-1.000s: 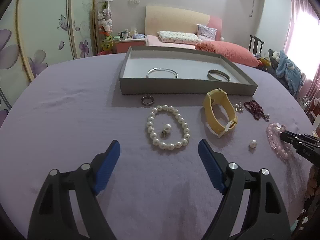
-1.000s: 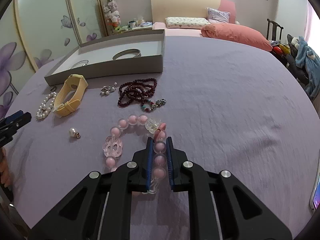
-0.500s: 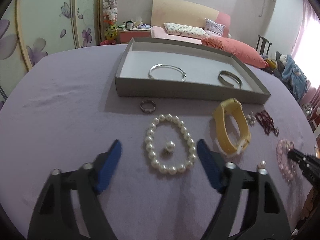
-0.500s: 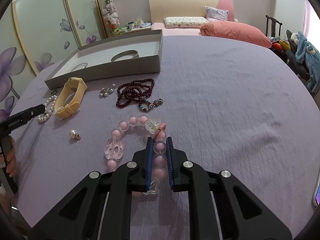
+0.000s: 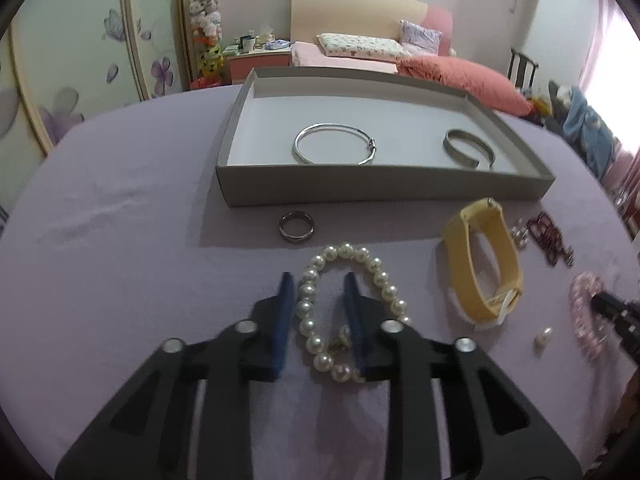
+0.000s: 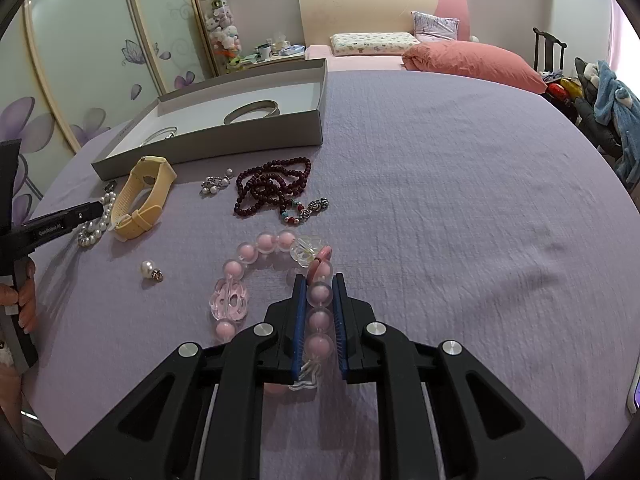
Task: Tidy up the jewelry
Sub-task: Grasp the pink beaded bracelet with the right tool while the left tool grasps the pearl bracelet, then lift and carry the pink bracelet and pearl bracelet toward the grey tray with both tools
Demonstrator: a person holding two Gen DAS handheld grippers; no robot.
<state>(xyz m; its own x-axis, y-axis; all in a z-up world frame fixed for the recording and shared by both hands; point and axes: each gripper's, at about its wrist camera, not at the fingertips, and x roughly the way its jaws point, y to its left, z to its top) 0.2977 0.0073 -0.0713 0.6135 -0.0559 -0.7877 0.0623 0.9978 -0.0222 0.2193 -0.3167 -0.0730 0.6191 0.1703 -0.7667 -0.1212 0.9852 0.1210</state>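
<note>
While low over a lilac cloth [image 5: 120,240], left gripper [image 5: 318,284] with blue fingers [image 5: 285,304] apart, straddling the near-left arc of a white pearl bracelet [image 5: 362,258] lying flat; beads between the pads, no squeeze visible. Small pearl charm [image 5: 343,338] just inside the loop, by the right finger. Dark metal ring [image 5: 296,227] just beyond the bracelet, in front of a shallow grey tray [image 5: 384,190]. Inside the tray, thin silver bangle [image 5: 335,149] at centre, wider open cuff [image 5: 468,147] to its right, apart. Right of the pearls, yellow watch strap [image 5: 482,266] standing on edge; loose pearl earring [image 5: 543,336] near it; dark red bead strand [image 5: 550,236] further right. At far right, blurred, pink bead bracelet [image 5: 582,312] with a black gripper tip touching it. From the right wrist view, right gripper [image 6: 319,286] with fingers [image 6: 298,312] clamped on three beads of the pink bead bracelet [image 6: 256,248], its remaining beads curving left on the cloth [image 6: 460,200]. Dark red bead strand [image 6: 272,190] beyond, small silver cluster [image 6: 214,186] beside it, yellow strap [image 6: 142,200] to the left, pearl earring [image 6: 150,271] nearer. Tray [image 6: 240,140] at upper left, cuff [image 6: 252,113] inside. Left gripper's tip [image 6: 76,216] over the pearls [image 6: 98,224] at left edge.
</note>
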